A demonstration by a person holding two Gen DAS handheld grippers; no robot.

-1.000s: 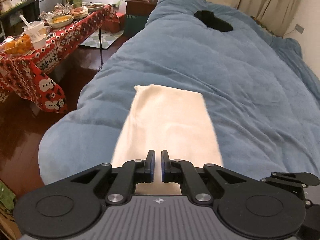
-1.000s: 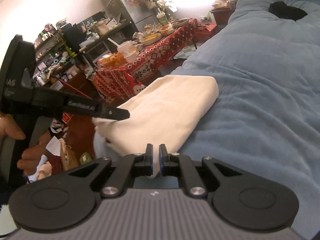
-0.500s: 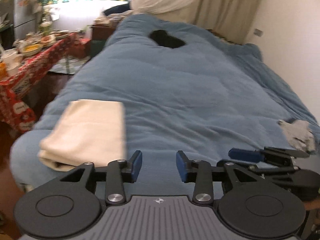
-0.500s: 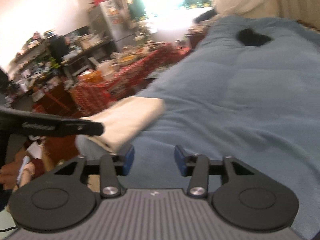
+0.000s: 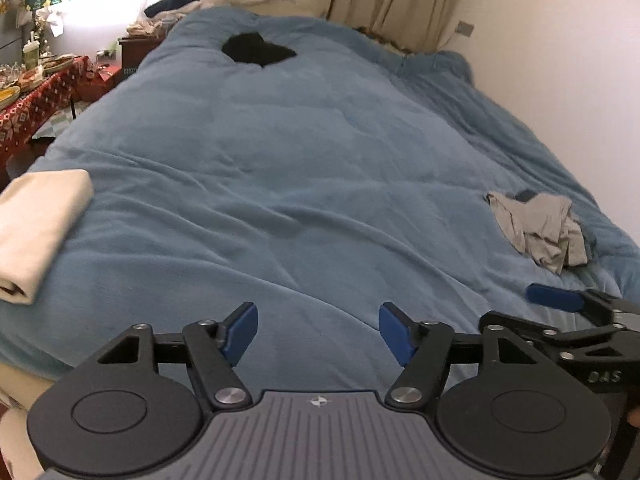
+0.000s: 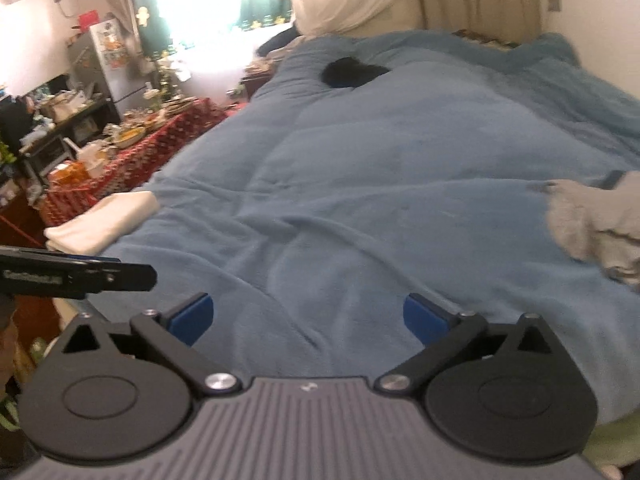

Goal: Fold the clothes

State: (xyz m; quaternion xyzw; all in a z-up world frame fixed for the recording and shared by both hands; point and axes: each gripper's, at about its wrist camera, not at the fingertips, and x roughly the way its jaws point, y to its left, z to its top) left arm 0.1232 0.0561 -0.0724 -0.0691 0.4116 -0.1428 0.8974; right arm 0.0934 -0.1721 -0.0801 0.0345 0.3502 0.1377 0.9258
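Table: upper left of the left wrist view, the table [image 5: 38, 92] in a red patterned cloth carries dishes; in the right wrist view it sits left of centre, beside the bed.
Folded cream garment: the folded cream garment [image 5: 38, 228] lies at the left edge of the left wrist view, on the near-left corner of the blue duvet [image 5: 304, 168]; no tool touches it. In the right wrist view it lies at centre left [image 6: 106, 222].
Left tool: the left tool [image 5: 318, 332], bottom centre of its view, has its jaws opening, blue pads well apart, nothing between them but duvet below.
Black item: a black item [image 5: 256, 49] lies upper centre, far up the bed.
Right tool: the right tool [image 6: 308, 318], bottom centre of its view, has its jaws opening wide and holds nothing.
Crumpled grey garment: the crumpled grey garment [image 5: 540, 230] lies right of centre in the left wrist view, unfolded; it shows blurred at the right edge of the right wrist view [image 6: 596, 220].
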